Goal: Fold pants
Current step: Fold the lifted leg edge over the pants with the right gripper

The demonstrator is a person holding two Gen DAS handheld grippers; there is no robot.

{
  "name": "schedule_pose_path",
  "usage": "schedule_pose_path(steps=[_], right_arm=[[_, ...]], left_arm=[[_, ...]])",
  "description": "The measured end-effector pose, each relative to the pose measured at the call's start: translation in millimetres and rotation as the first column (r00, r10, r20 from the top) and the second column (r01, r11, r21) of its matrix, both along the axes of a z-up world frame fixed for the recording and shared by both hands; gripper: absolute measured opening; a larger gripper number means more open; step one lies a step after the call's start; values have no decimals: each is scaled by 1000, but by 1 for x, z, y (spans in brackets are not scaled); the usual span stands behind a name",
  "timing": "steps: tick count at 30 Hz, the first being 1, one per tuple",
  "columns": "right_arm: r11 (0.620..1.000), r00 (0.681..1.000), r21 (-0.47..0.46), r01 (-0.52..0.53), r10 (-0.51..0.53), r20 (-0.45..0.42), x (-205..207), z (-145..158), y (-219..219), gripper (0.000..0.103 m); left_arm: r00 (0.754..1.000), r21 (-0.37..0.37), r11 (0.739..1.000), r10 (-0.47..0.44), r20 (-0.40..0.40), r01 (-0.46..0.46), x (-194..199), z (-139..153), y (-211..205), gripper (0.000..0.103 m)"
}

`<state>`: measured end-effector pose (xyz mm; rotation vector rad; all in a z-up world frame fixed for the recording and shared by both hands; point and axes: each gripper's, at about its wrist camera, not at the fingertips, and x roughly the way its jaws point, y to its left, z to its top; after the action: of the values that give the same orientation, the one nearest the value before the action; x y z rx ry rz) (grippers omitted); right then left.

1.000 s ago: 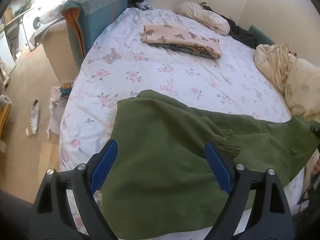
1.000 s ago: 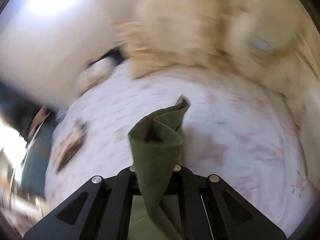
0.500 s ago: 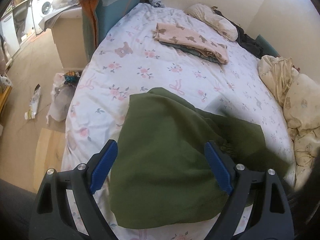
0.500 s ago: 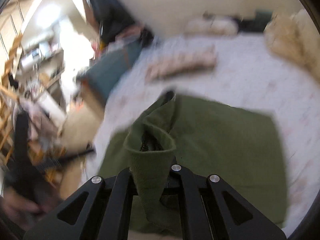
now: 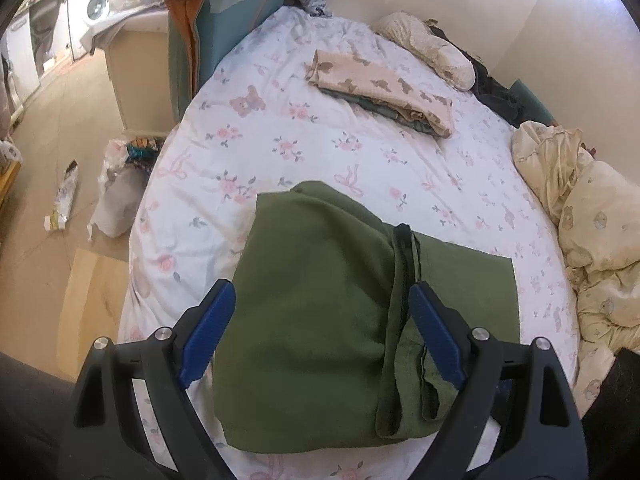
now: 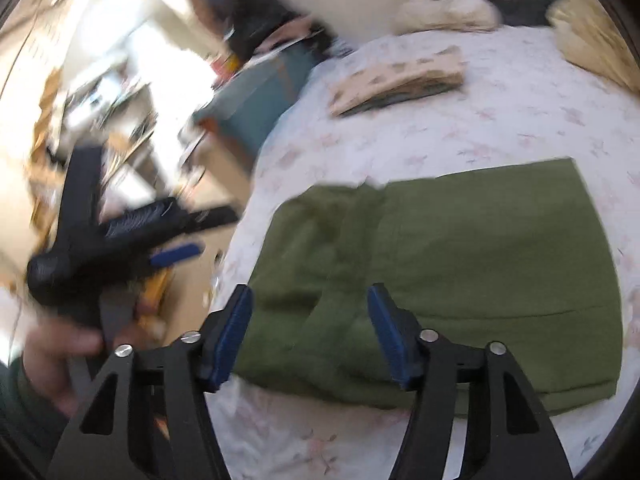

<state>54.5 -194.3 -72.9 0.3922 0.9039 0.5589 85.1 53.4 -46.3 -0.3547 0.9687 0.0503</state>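
Since a second ago, released the green pants (image 6: 460, 256) from the right gripper (image 6: 310, 330), now open, cloth folded over at lower centre.

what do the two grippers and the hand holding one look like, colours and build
Both grippers, the left gripper and the right gripper, share one build: matte black angular frames with triangular cut-outs, silver round screw heads, and ribbed blue pads lining each finger. In the right wrist view, a blurred bare hand grips the left gripper's black handle; a dark green sleeve seems to show at the wrist.
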Motion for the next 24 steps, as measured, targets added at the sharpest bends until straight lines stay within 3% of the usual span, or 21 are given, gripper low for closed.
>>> schedule_pose_path(steps=[2,5,7,10,13,15,16,18,20,21,22,23,24], right_arm=[[997,996,-57,43,-47,-79,13,-19,0,32],[998,955,-56,18,-34,-294,30,-74,16,30],[998,940,-62,-7,-14,-342,31,-88,25,30],[1000,942,16,15,-9,-335,31,-73,12,31],[988,954,53,145,-125,-273,26,-43,-38,39],[961,933,7,278,-268,-239,23,-30,-81,65],[935,908,-21,355,-350,-229,19,-29,-101,68],[843,809,-71,534,-533,-249,10,-40,-147,81],[728,676,-120,675,-675,-295,-3,-63,-182,81],[673,601,-120,730,-715,-357,-12,-82,-199,81],[642,545,-89,762,-709,-447,-19,-103,-209,81],[627,512,-46,778,-675,-531,-24,-121,-213,81],[626,507,-8,780,-639,-579,-27,-131,-212,81]], left_arm=[[1000,3,1000,-14,-2,14,0,-2,-4,86],[998,7,998,-60,-22,60,1,-9,-16,86],[996,41,995,-89,-32,90,1,-13,-26,86],[993,58,992,-111,-33,113,-1,-15,-35,86],[991,69,989,-128,-32,130,-1,-16,-40,86],[991,79,988,-129,-31,131,0,-16,-43,86],[991,77,989,-127,-28,129,1,-16,-43,86],[992,75,989,-123,-22,124,2,-15,-44,86],[993,80,990,-118,-15,119,4,-14,-46,86],[993,82,990,-116,-14,117,6,-14,-47,86],[993,85,989,-116,-14,117,7,-15,-48,86],[993,88,989,-118,-15,119,8,-16,-49,86],[993,92,988,-121,-16,122,8,-17,-51,86]])
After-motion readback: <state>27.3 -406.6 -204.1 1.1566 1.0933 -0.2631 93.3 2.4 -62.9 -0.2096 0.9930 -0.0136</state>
